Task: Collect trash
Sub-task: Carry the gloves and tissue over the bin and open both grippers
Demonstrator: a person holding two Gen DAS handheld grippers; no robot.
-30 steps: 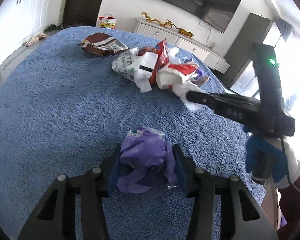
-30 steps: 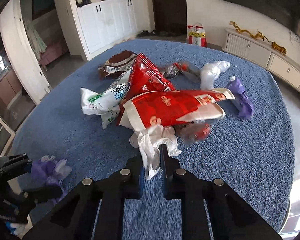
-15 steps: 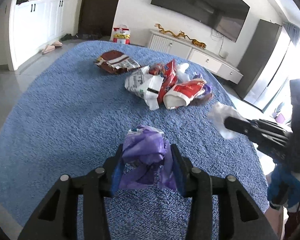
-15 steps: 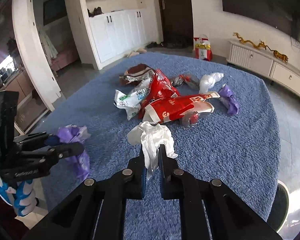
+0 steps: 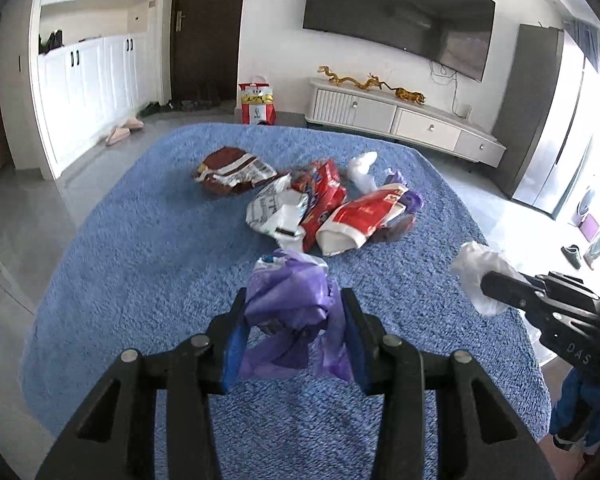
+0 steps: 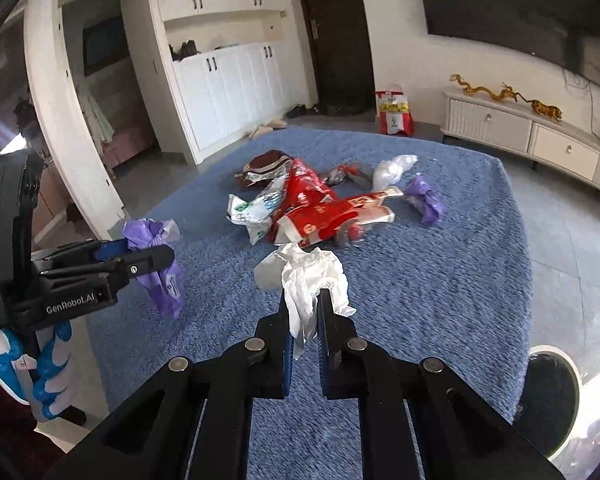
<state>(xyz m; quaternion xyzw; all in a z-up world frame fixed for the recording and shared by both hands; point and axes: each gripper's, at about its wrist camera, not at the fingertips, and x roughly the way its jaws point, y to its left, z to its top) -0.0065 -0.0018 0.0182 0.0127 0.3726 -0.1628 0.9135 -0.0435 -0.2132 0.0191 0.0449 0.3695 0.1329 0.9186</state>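
- Left wrist view shows our left claw (image 5: 294, 320) clamped around a crumpled purple plastic bag (image 5: 290, 304), its blue pads pressing the bundle from both sides while loose folds hang below.
- Right wrist view shows our right claw (image 6: 304, 320) closed nearly together on a crumpled white plastic wad (image 6: 306, 280), pinching its lower tail so the bulk stands above the tips.
- Both pieces ride clear of the blue carpet (image 5: 140, 248); neither touches the pile.
- We judge the step in hand to be the carry: two pieces are picked and held, and they have yet to be dropped anywhere.
- More trash lies in a heap further along the carpet: a red snack bag (image 6: 320, 220), a white printed wrapper (image 6: 256, 208), a brown wrapper (image 5: 230, 170), a clear white bag (image 6: 392, 166) and a second purple bag (image 6: 426, 198), several of them overlapping.
- A dark round opening with a pale rim (image 6: 552, 396) sits at the carpet's edge, near our right claw; it may be the bin, though we cannot tell for certain.
- The next move, as we read it, calls for bringing each claw over that opening and spreading the jaws only once the piece is above it.
- The light plastic could cling to the pads or drift, so a low release seems wise.
- After that, we expect to return for the heap.
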